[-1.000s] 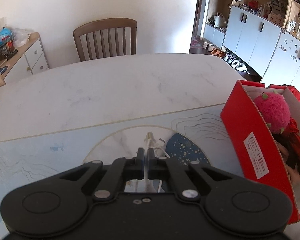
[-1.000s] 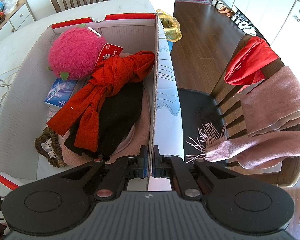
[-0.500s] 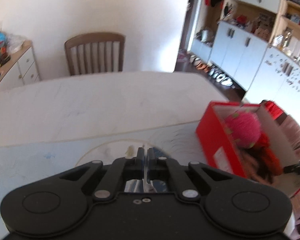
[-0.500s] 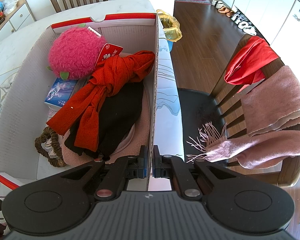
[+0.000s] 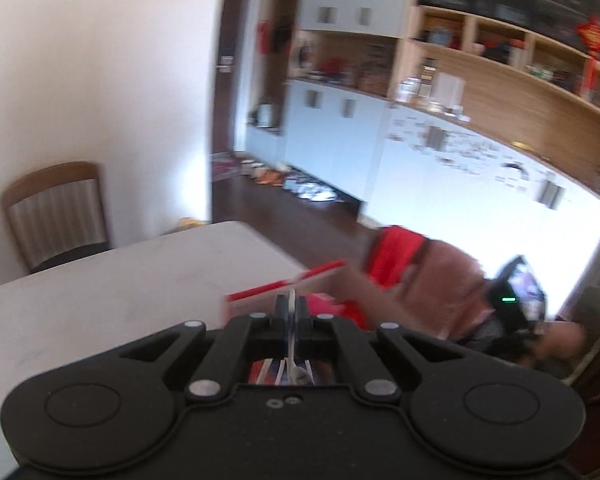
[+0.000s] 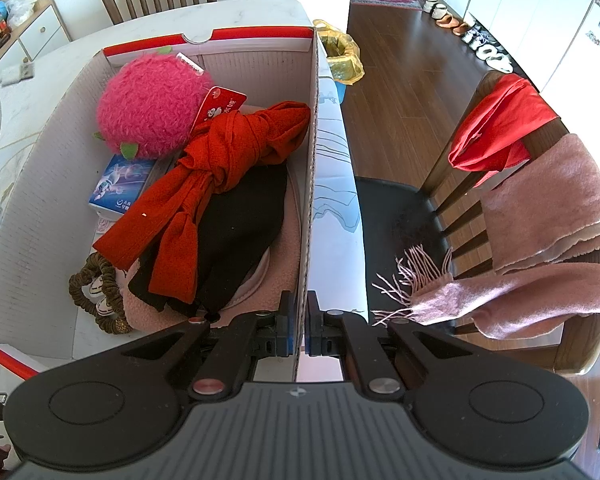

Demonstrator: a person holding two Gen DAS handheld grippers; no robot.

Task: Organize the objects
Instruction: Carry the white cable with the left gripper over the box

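Note:
In the right wrist view, my right gripper point(image 6: 300, 312) is shut on the right wall point(image 6: 311, 160) of the red-and-white cardboard box. Inside the box lie a pink plush ball point(image 6: 152, 108), a knotted red scarf point(image 6: 220, 168), a black cloth point(image 6: 240, 232), a blue tissue pack point(image 6: 120, 184) and a brown scrunchie point(image 6: 96, 284). The left wrist view is blurred. There my left gripper point(image 5: 291, 304) is shut on a white cable point(image 5: 296, 372), whose strands hang under the jaws. It is raised above the table, with the box's red rim point(image 5: 284, 282) just beyond its tips.
A wooden chair right of the box carries a pink scarf point(image 6: 540, 240) and a red cloth point(image 6: 496, 128). A bin with a yellow bag point(image 6: 340, 56) stands past the table corner. Another chair point(image 5: 56, 212) is at the white table's point(image 5: 100, 300) far end.
My left gripper has risen off the table with the cable and swung right towards the box. The right gripper and the box have not moved.

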